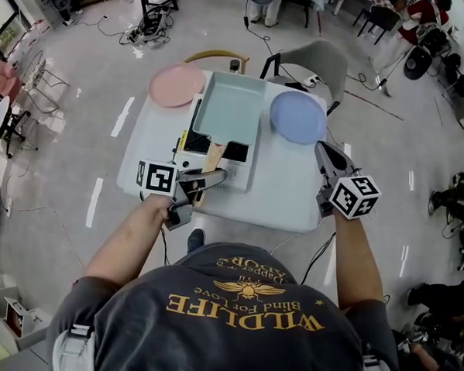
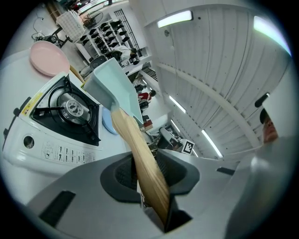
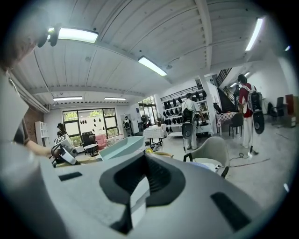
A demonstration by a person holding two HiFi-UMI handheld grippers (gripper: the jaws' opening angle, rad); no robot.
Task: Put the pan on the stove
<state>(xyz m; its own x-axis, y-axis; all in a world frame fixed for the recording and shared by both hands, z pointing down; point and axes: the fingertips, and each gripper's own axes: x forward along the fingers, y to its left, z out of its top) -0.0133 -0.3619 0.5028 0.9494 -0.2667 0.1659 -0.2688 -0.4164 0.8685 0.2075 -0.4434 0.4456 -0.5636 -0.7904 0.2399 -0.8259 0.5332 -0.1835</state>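
A teal square pan [image 1: 230, 107] with a wooden handle [image 1: 213, 158] hangs tilted over the white portable gas stove [image 1: 234, 177] on the table. My left gripper [image 1: 211, 175] is shut on the near end of that handle. In the left gripper view the handle [image 2: 140, 163] runs between the jaws up to the pan [image 2: 114, 86], which is above and to the right of the black burner [image 2: 70, 107]. My right gripper [image 1: 324, 151] hovers over the table's right side, shut and holding nothing. In the right gripper view its jaws [image 3: 140, 186] meet, with the pan [image 3: 122, 147] to the left.
A pink plate [image 1: 176, 84] lies at the table's back left, a blue plate [image 1: 298, 117] at the back right. The white table [image 1: 293, 196] has bare surface at the front right. A grey chair [image 1: 320, 63] and a wooden chair [image 1: 217, 57] stand behind it.
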